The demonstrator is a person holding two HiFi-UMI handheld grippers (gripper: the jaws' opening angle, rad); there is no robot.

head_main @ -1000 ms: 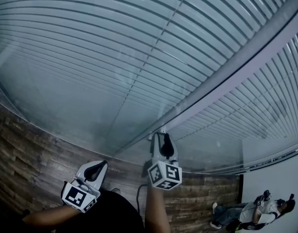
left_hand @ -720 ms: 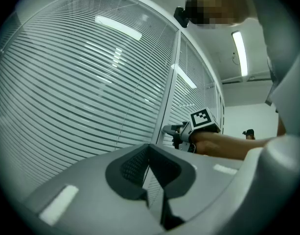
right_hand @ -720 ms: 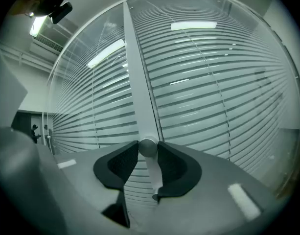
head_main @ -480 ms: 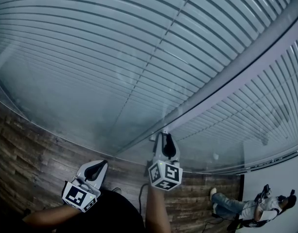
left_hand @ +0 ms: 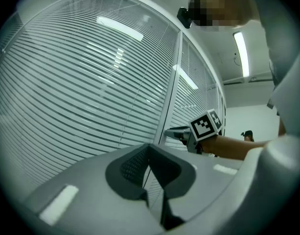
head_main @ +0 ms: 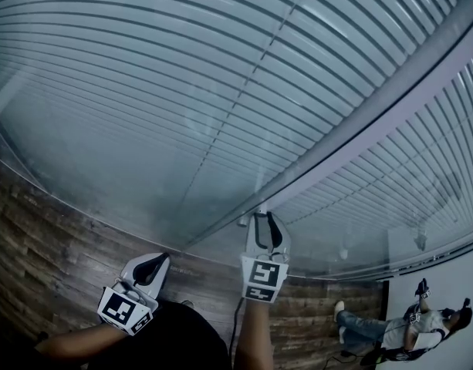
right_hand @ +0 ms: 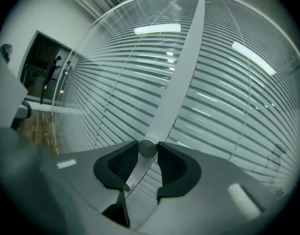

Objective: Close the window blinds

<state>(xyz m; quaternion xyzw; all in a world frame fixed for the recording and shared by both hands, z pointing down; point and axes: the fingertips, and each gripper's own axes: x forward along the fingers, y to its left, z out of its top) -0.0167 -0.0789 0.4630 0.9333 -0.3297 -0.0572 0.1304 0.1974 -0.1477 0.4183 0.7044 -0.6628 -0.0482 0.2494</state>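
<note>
Horizontal blinds (head_main: 182,91) hang behind glass panes, split by a pale frame post (head_main: 359,122). A small round metal knob (right_hand: 148,150) sits on that post. My right gripper (right_hand: 148,145) is shut on the knob; its jaws have just been closing with the knob between the pads. The head view shows the right gripper (head_main: 264,220) reaching to the base of the post. My left gripper (head_main: 155,262) hangs lower left, away from the glass. Its pads (left_hand: 135,163) meet at the tips with nothing between them. The right gripper (left_hand: 176,132) also shows in the left gripper view.
Dark wood-look floor (head_main: 35,237) runs along the foot of the glass. A person (head_main: 390,330) sits on the floor at the lower right by a white wall. A dark doorway (right_hand: 42,77) lies at the left of the right gripper view.
My right gripper has rolled at the post, its marker cube turning to a new face angle. The person at the lower right has shifted. The left gripper has not moved.
</note>
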